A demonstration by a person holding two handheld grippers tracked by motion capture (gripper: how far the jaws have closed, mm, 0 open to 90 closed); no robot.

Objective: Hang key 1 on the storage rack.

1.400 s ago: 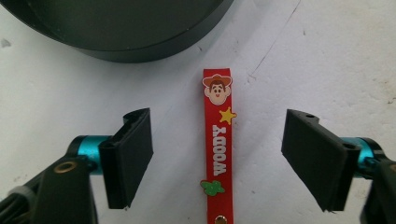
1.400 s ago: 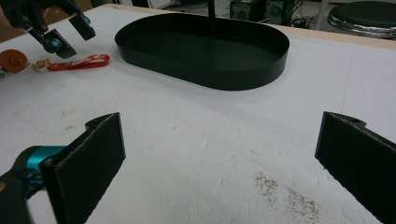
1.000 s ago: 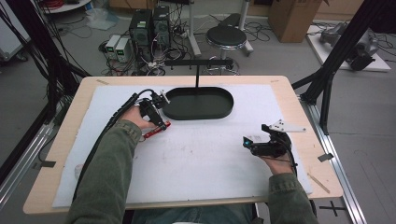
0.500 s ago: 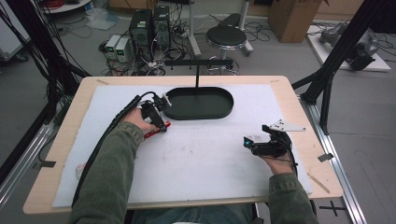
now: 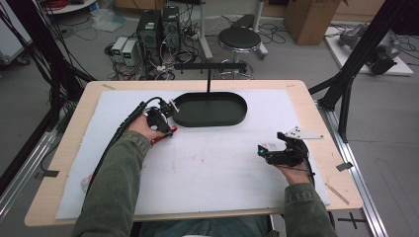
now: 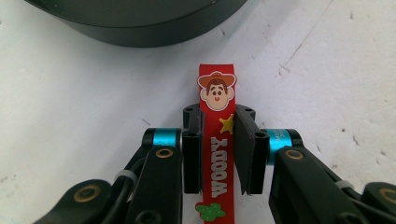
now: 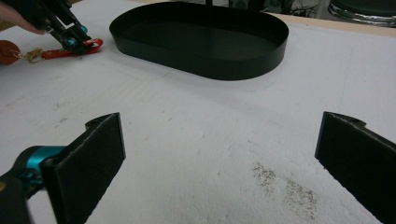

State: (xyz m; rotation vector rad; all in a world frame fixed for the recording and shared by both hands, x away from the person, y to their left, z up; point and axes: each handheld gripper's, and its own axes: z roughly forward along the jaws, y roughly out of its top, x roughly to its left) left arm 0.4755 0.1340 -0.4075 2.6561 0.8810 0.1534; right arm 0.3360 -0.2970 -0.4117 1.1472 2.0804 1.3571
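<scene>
Left gripper (image 6: 218,154) set low over the white table cover (image 5: 222,173), jaws nearly closed about a red strap (image 6: 216,140) printed with a cartoon cowboy face and lettering; one pad flush against the strap's edge, the other angled with a thin gap visible, so firm grip not confirmed. Strap lying flat on the cover, long axis running straight ahead between the jaws, face end projecting just beyond the fingertips. Black oval tray (image 6: 140,21) directly ahead of that end, near but not touching, its wall crossing the line of the strap. Seen from the right gripper view, the strap's trailing end joined by a small gold clasp to an orange-red round piece (image 7: 8,50) behind the left gripper. Right gripper (image 7: 219,154) held wide open, nothing between its jaws, well apart from strap and tray, resting over bare cover. Left hand clearly the nearer to both strap and tray. Judged next move: lift and carry forward along the strap's own axis, over the tray wall. Risk noted: slip from the angled pad, and drag from the trailing piece. Count: one strap, one tray, two grippers, one engaged.
</scene>
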